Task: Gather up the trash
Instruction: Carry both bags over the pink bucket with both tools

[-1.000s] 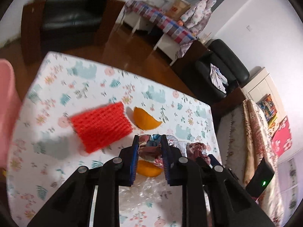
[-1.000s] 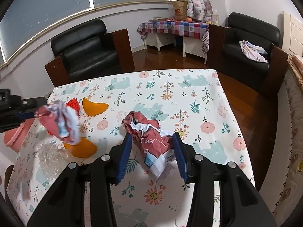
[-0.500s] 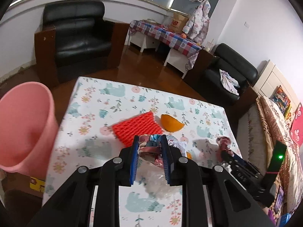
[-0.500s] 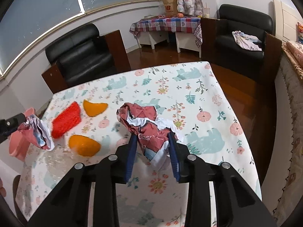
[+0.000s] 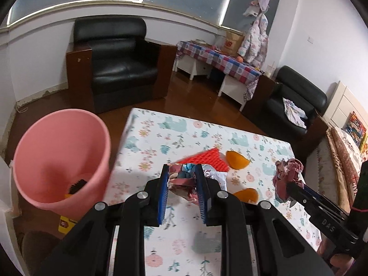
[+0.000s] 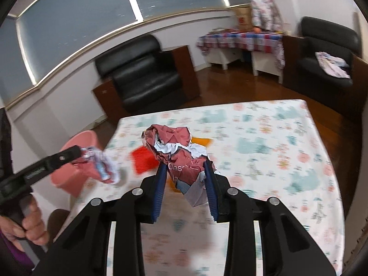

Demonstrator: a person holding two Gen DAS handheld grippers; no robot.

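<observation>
My left gripper (image 5: pixel 182 179) is shut on a crumpled paper wad (image 5: pixel 184 181) and holds it above the floral table's (image 5: pixel 161 138) left part. The pink bin (image 5: pixel 62 161) stands to its left, beside the table edge, with some trash at its bottom. My right gripper (image 6: pixel 185 177) is shut on a larger crumpled red and white paper wad (image 6: pixel 179 151), lifted above the table. It shows at the right of the left wrist view (image 5: pixel 287 177). A red foam net (image 5: pixel 207 158) and two orange peels (image 5: pixel 237 158) (image 5: pixel 247 194) lie on the table.
A black armchair (image 5: pixel 119 64) stands beyond the table, another (image 5: pixel 296 96) at the far right. A side table with a checked cloth (image 5: pixel 220 59) is by the wall. A sofa edge (image 5: pixel 340 156) lies to the right.
Both grippers rose and swung left with their wads. The right gripper closed on its wad and lifted it off the table. The pink bin came fully into the left wrist view.
</observation>
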